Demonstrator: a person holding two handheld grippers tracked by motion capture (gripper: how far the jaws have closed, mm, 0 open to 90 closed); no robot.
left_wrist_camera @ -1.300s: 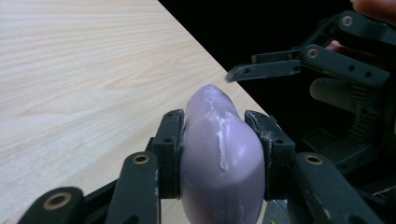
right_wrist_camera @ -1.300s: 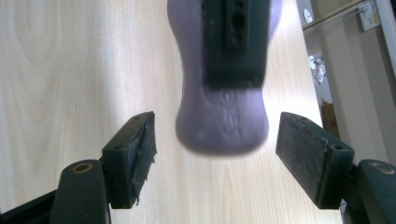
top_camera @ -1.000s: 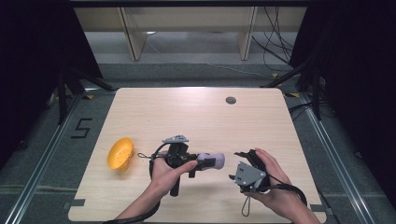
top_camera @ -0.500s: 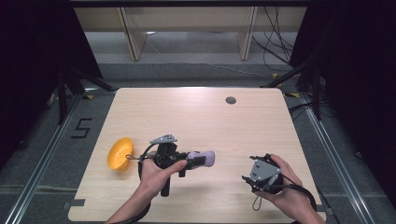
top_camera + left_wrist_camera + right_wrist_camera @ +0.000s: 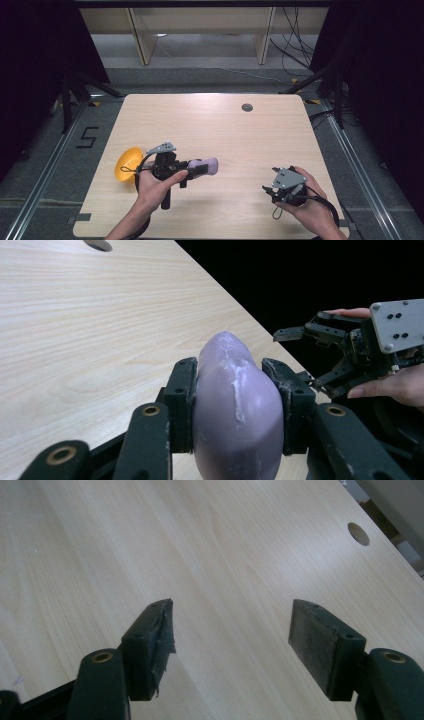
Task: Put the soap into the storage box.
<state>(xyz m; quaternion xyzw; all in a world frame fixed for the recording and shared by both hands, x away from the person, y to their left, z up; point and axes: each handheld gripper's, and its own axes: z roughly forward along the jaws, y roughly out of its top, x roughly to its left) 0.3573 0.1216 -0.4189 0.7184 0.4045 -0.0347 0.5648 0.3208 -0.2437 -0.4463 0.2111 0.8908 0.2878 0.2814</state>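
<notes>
Two tools at work over the pale wooden bench (image 5: 210, 125). My left tool (image 5: 197, 168) pinches the lilac, rounded, smooth plastic eggplant-like piece (image 5: 235, 405) across its middle, above the bench beside the orange bowl (image 5: 127, 162). It looks light, stiff and slippery; I judge its waist safest. My right tool (image 5: 232, 635), empty, has just been closing, jaws apart.

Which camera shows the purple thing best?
The left gripper view: the purple thing sits big and close there, squeezed between the left gripper's two black jaws, with whitish streaks on it. The high view shows it small, sticking out beyond the hand. The right gripper view looks at bare table.
</notes>
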